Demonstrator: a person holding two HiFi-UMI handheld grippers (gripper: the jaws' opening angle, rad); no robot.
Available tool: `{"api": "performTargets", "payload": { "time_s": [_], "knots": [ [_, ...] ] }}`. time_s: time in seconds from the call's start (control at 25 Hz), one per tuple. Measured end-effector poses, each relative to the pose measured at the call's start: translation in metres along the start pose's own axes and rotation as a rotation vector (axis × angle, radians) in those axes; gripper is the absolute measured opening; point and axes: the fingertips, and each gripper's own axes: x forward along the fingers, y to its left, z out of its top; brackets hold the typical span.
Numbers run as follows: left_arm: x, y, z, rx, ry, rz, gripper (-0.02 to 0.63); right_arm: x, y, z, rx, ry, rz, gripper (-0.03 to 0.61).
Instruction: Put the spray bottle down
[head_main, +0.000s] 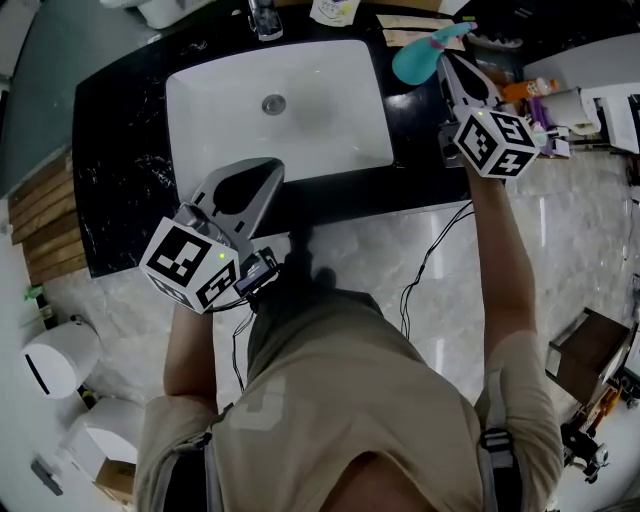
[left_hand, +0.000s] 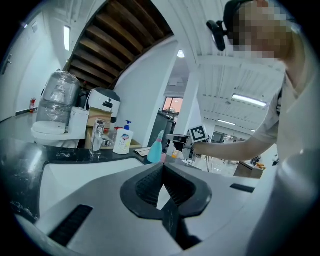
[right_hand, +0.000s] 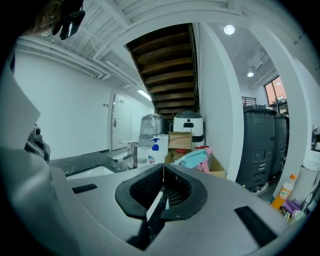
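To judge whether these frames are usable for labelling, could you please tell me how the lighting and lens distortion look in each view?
Head view: evenly lit, the white sink bright against the dark countertop, edges bowed. Left gripper view: strong fisheye, dark corners, ceiling strip light glaring. Right gripper view: same black rim, spot light flaring, spray bottle sharp.

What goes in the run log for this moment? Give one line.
spray bottle upright on countertop | right gripper shut, empty | left gripper shut, empty

I see a teal spray bottle (head_main: 420, 55), a black counter (head_main: 120, 150) flecked with white, and a white sink (head_main: 330, 110). My left tool (head_main: 268, 168) and right tool (head_main: 447, 62) are grey, their cubes patterned in black-and-white squares.
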Motion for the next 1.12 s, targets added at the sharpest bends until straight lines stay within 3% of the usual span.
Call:
{"api": "performTargets", "payload": {
  "time_s": [0.24, 0.4, 0.64, 0.88, 1.12],
  "knots": [
    [0.004, -0.006, 0.016, 0.095, -0.061, 0.014, 0.009, -0.013, -0.014, 0.001, 0.028, -0.014, -0.033, 0.023],
    [0.007, -0.008, 0.024, 0.087, -0.096, 0.007, 0.009, -0.018, -0.02, 0.001, 0.038, -0.019, -0.04, 0.023],
    [0.011, -0.011, 0.024, 0.092, -0.074, 0.025, 0.009, -0.022, -0.02, 0.003, 0.047, -0.027, -0.025, 0.023],
    [0.008, -0.017, 0.022, -0.01, -0.093, -0.024, 0.009, -0.033, -0.007, 0.011, 0.066, -0.048, 0.026, 0.023],
    [0.006, -0.019, 0.02, -0.04, -0.062, 0.007, 0.009, -0.051, 0.008, 0.014, 0.066, -0.053, 0.071, 0.023]
  ]
}}
